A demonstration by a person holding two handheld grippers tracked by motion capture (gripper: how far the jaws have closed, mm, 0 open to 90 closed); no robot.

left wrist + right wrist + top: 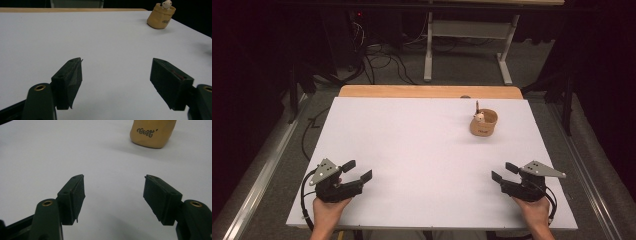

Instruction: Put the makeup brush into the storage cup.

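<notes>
On the white worktop point(422, 150) a tan cup point(484, 125) stands upright at about two o'clock from the middle, near the far right corner, well apart from both tools. A small white figure point(480, 117) pokes out of its top, beside a brown stick. Dark looping script is printed on the cup's side, seen in the right gripper view point(152, 132); it is too curly to read for certain. The left tool point(358, 171) sits at seven o'clock, jaws apart, nothing between them. The right tool point(503, 172) sits at five o'clock, jaws also apart and empty.
</notes>
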